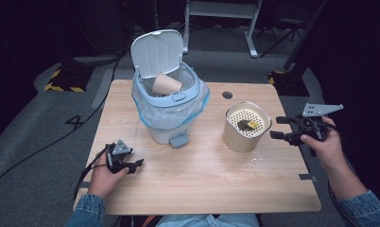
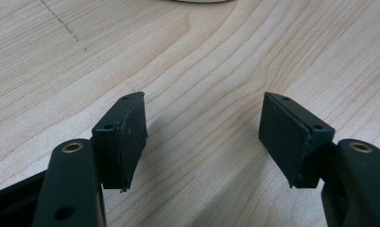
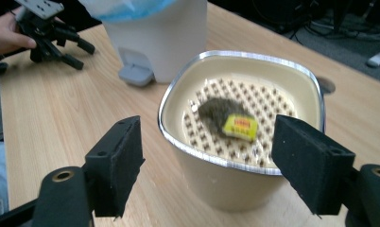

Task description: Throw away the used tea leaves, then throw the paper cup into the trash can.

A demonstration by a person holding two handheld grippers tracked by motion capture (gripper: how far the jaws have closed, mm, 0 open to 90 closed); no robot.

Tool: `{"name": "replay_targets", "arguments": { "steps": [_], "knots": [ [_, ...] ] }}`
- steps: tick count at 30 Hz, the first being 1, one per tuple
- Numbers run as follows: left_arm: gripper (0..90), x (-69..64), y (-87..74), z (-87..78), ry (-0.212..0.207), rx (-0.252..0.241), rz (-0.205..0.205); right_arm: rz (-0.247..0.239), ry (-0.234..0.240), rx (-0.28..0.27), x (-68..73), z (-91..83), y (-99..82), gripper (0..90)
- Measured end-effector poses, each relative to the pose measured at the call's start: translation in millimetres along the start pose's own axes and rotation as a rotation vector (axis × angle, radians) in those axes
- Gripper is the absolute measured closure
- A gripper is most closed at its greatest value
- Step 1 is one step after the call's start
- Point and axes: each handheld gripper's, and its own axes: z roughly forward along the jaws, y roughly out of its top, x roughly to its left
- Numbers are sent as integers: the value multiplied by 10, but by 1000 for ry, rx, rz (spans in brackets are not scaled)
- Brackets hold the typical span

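Hovering open, right tongs face the beige container holding a teabag.

A light wooden table carries a white pedal bin lined with a blue bag at about eleven o'clock and a cream strainer pot at about two o'clock. The left gripper rests on the tabletop at eight o'clock.

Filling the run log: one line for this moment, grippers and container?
left hand-held gripper: open, empty, low over table | right hand-held gripper: open, empty, beside beige container | tea bag: on strainer insert | bin: lid up
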Motion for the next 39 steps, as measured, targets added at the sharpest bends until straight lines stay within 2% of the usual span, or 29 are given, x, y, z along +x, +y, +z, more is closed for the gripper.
{"name": "replay_targets", "arguments": {
  "steps": [8,14,17,21,25,29,32,39],
  "knots": [
    [333,0,0,0,0,1,0,77,-2,25,-72,28,-434,255],
    [329,1,7,7,-1,0,-7,117,-10,67,-63,131,-775,252],
    [328,2,7,8,0,0,-6,109,-26,101,-19,203,-922,250],
    [329,1,7,9,1,-2,-7,97,-37,119,28,298,-1069,243],
    [333,3,8,6,5,0,-6,85,-62,130,56,384,-1169,233],
    [338,5,7,1,4,2,-1,47,-93,161,105,471,-1265,224],
    [358,2,24,-24,12,21,7,29,-108,171,130,516,-1316,219],
    [381,7,125,-150,0,-38,-10,40,-124,174,130,591,-1410,178]
  ]
}}
